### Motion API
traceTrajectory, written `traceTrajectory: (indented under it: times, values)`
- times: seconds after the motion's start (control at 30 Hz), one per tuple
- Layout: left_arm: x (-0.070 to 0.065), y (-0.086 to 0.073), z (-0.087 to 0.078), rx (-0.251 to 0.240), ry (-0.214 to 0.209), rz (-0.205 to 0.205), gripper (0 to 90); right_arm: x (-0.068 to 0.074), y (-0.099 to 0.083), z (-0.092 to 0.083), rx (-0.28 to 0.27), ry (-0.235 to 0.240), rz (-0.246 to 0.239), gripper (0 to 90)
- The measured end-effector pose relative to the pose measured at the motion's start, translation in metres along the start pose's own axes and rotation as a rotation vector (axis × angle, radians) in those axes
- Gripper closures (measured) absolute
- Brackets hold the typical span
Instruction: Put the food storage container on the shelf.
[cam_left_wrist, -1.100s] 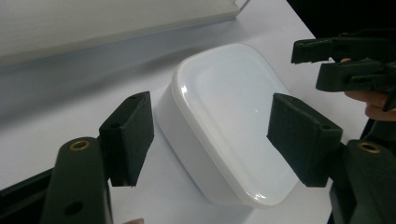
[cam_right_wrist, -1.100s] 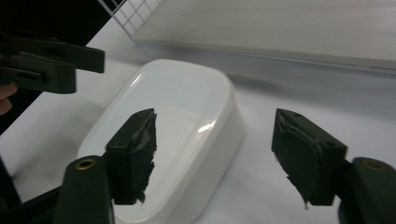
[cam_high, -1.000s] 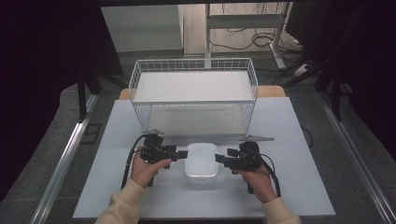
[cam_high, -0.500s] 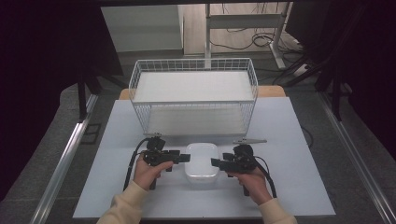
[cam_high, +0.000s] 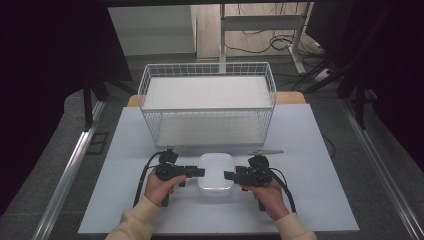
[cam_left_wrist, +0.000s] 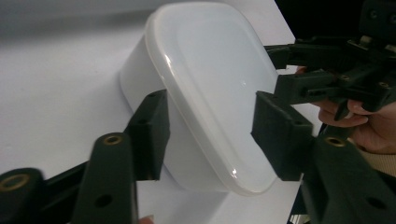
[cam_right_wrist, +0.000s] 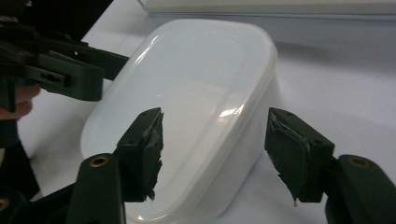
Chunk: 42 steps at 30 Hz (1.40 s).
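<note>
Our left gripper (cam_high: 199, 172) has just been closing, with one jaw above the lid and one beside the wall of the white box (cam_high: 215, 173), which sits on the white table (cam_high: 310, 165) in front of the wire basket (cam_high: 207, 102); its pads do not press yet. We should squeeze both sides together and evenly. Our right gripper (cam_high: 230, 175) has just been closing too, the box rim between its jaws but not pinched.

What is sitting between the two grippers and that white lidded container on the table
Nothing visible. The left gripper and right gripper flank the container, jaws straddling its ends and just closing in.
</note>
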<state>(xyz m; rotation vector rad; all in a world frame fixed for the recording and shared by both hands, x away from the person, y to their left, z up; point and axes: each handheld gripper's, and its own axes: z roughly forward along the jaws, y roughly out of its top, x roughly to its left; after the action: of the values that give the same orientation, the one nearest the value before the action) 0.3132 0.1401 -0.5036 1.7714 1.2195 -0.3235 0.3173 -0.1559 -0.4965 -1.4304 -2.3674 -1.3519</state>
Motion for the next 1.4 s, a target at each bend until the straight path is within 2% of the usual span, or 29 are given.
traceTrajectory:
  times: [0.1, 0.17, 0.2, 0.23, 0.47, 0.57, 0.7, 0.9, 1.13, 1.4]
  values:
    - [-0.001, -0.001, 0.002, 0.013, 0.006, 0.001, 50.0, -0.002, -0.001, 0.000, 0.000, 0.026, 0.044, 46.3]
    - [-0.003, -0.002, 0.002, 0.007, 0.028, -0.002, 53.0, -0.006, -0.001, -0.002, -0.002, 0.047, 0.110, 53.8]
    - [-0.003, -0.002, 0.002, 0.007, 0.028, -0.002, 54.9, -0.006, -0.001, -0.002, -0.002, 0.047, 0.110, 53.8]
    - [-0.004, -0.003, 0.001, 0.016, 0.046, 0.003, 57.4, -0.010, -0.001, -0.005, -0.015, 0.067, 0.146, 60.4]
    - [0.001, -0.009, -0.008, -0.032, -0.011, -0.048, 68.1, -0.012, -0.004, -0.013, -0.016, 0.109, 0.194, 69.1]
    - [-0.004, -0.011, -0.012, -0.044, -0.004, -0.027, 70.7, -0.010, -0.005, -0.015, -0.023, 0.124, 0.196, 71.6]
    - [-0.010, -0.014, -0.016, -0.053, -0.005, -0.011, 73.6, -0.008, -0.006, -0.019, -0.019, 0.119, 0.198, 73.6]
    - [-0.018, -0.017, -0.024, -0.068, -0.050, 0.023, 80.8, -0.006, -0.008, -0.026, -0.032, 0.107, 0.179, 77.7]
    - [-0.018, -0.017, -0.025, -0.064, -0.042, 0.035, 81.1, -0.001, -0.009, -0.028, -0.037, 0.092, 0.144, 78.1]
    - [-0.022, -0.017, -0.029, -0.085, -0.042, 0.055, 81.1, 0.004, -0.007, -0.035, -0.060, 0.093, 0.105, 78.6]
